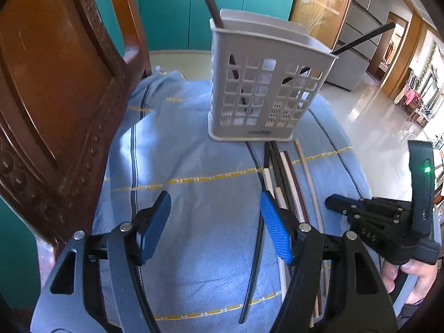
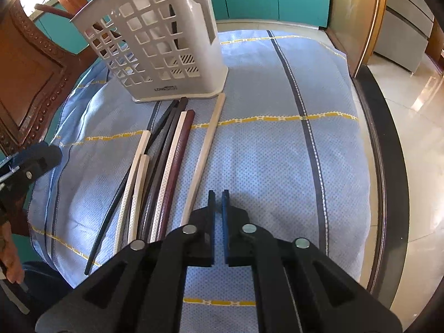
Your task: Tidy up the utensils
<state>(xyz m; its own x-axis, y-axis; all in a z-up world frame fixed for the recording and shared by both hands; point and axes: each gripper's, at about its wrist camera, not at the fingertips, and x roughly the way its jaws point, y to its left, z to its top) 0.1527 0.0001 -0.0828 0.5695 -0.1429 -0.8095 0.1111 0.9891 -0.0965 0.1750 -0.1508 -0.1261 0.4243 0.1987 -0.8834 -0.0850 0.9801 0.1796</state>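
Reaching for the next chopstick appears to be the step in hand: the left gripper hangs over the blue striped cloth with jaws wide and nothing between them, its right pad just beside the black chopstick at the left edge of the bundle of chopsticks. The bundle lies flat on the cloth just in front of the white perforated utensil holder, long axes running from the holder's base back toward the person, tips roughly parallel. Two sticks already stand slanted in the holder. Next move likely calls for straddling one stick across its width, then closing. The right gripper hovers right of the bundle, jaws narrow, empty.
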